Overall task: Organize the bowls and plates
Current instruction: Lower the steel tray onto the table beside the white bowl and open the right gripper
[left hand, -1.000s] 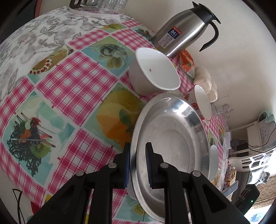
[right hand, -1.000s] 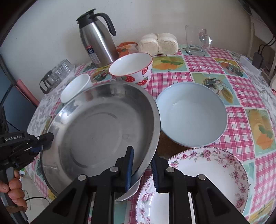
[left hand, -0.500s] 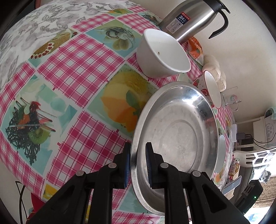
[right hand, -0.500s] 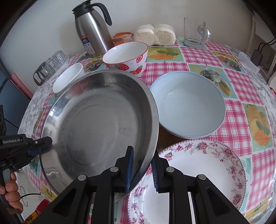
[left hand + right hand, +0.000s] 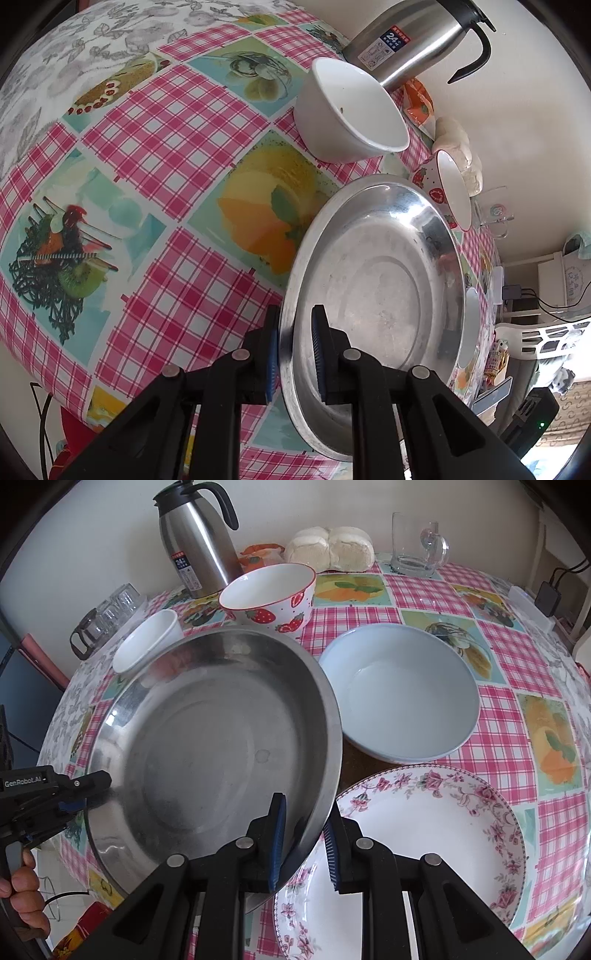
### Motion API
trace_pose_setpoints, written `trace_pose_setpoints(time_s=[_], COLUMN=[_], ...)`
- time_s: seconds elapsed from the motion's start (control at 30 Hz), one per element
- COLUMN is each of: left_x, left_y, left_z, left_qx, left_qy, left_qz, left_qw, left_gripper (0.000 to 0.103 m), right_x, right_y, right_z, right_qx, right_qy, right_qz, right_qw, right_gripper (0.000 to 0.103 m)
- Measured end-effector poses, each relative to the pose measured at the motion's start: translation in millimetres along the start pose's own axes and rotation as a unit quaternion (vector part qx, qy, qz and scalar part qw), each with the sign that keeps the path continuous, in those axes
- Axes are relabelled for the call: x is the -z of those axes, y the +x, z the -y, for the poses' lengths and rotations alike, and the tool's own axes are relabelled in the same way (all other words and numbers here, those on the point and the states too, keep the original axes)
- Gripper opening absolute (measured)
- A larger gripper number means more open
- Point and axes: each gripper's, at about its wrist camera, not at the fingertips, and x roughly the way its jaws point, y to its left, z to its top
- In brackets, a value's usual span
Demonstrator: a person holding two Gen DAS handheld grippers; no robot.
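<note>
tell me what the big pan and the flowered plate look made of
Pan: looks like stainless steel, shiny and mirror-like, reflecting nearby dishes, with fine scuffs. Flowered plate: probably glazed ceramic or porcelain, glossy white with a printed pink floral rim; melamine can't be ruled out.

My right gripper (image 5: 304, 843) pinches the near rim of the steel pan (image 5: 207, 746), 1 blue pad inside the wall and 1 outside. The pan tilts, its far edge raised, spreading ahead and to the left of my fingers. At its left rim my left gripper (image 5: 79, 788) grips too. Just right of my fingers, partly under the pan, lies the floral plate (image 5: 424, 834). Ahead and right sits the pale blue bowl (image 5: 402, 690). Farther ahead stands the strawberry bowl (image 5: 269, 590), with the small white bowl (image 5: 147, 640) to its left beyond the pan.
</note>
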Motion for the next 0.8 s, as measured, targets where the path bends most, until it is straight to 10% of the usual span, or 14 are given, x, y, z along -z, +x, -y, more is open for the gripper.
trace_pose_setpoints(time_s=[0.4, 0.8], left_x=[-2, -3], left_y=[-9, -25], left_z=[5, 19], left_qx=[-0.005, -0.028], left_qy=[0.002, 0.033], left_qz=[0.008, 0.036], left_qw=[1.0000, 0.9984], left_gripper=[0.020, 0.052], right_x=[0, -5], right_y=[-1, -17], right_z=[7, 17], right_qx=[0.001, 0.021], right_qy=[0.025, 0.054], right_qz=[-0.015, -0.003], right_qw=[1.000, 0.998], right_gripper=[0.027, 0.036])
